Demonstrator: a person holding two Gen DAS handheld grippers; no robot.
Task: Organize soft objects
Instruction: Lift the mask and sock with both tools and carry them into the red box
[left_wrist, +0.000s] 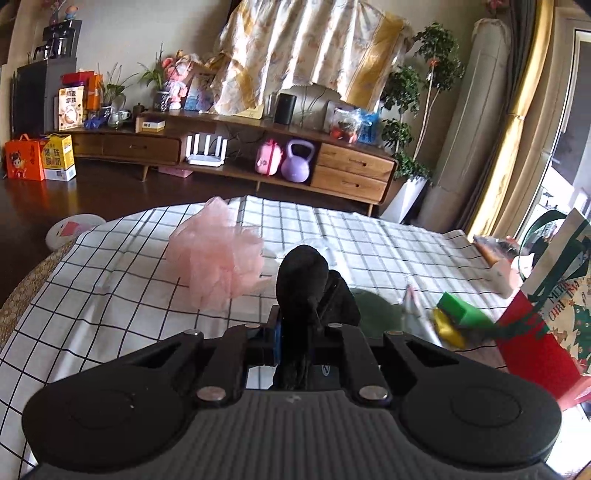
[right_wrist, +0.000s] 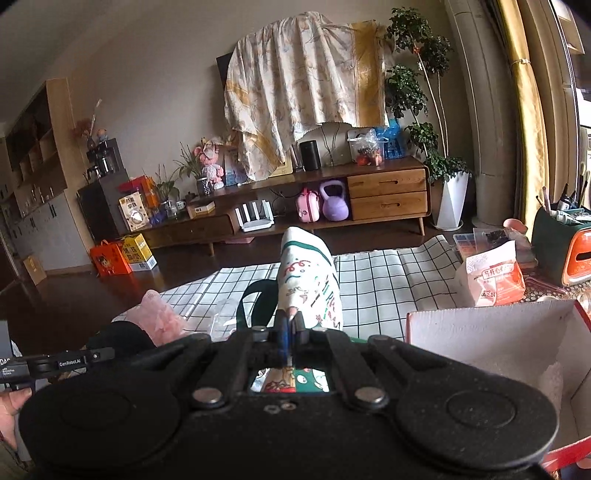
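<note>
Left gripper pinches black soft cloth, lifted over checked tabletop. Right gripper pinches Christmas-print paper gift bag's rim. Step, likely: bagging. Next: carry cloth over bag mouth, release.

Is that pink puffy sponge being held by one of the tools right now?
No, the pink mesh sponge lies free on the checked cloth, while the left tool is clamped on a black soft object.
</note>
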